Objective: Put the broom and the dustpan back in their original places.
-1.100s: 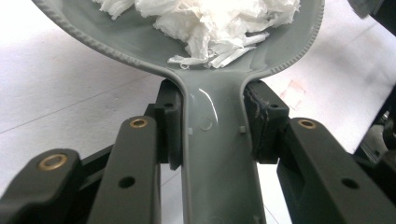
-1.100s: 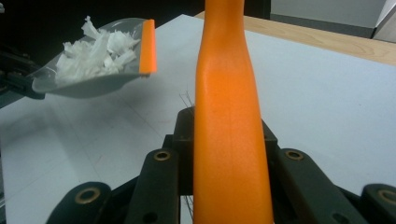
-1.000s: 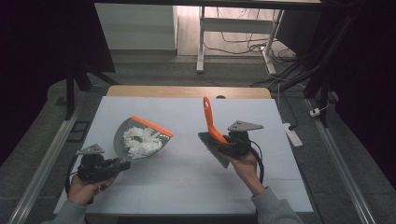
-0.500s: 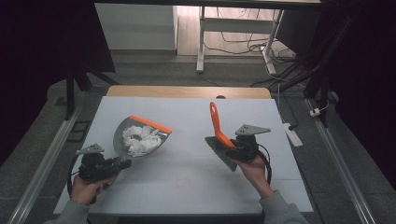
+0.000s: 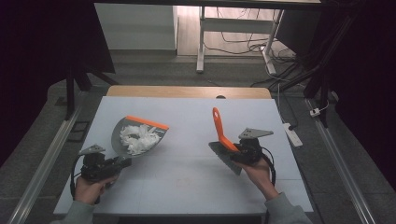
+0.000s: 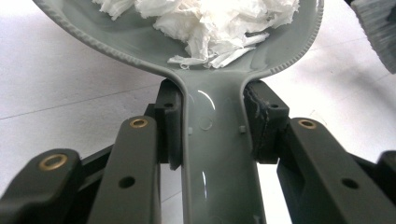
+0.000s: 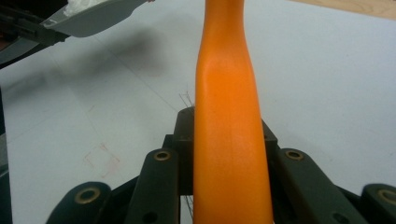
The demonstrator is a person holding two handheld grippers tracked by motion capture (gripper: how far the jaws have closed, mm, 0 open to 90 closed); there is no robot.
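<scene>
left hand-held gripper (image 5: 122, 162) pinches the grey dustpan (image 5: 136, 138) by its stiff, slick handle; it sits low over the tabletop (image 5: 187, 177), its light paper scraps (image 5: 138, 137) apt to spill. right hand-held gripper (image 5: 236, 151) clamps the rigid orange brush (image 5: 220, 133) mid-handle

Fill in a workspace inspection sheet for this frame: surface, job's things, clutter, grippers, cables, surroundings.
Surface: pale table top, wooden strip along the far edge.
Job's things: grey dustpan with an orange lip, holding white paper scraps; orange-handled brush, handle pointing up, grey bristles low.
Clutter: nothing seen on the table.
Grippers: left gripper shut on the dustpan's handle; right gripper shut on the brush's handle.
Cables: a cable trails from the right gripper; loose cables on the floor beyond.
Surroundings: white power strip on the floor at the table's right; white table legs behind; dark around.
</scene>
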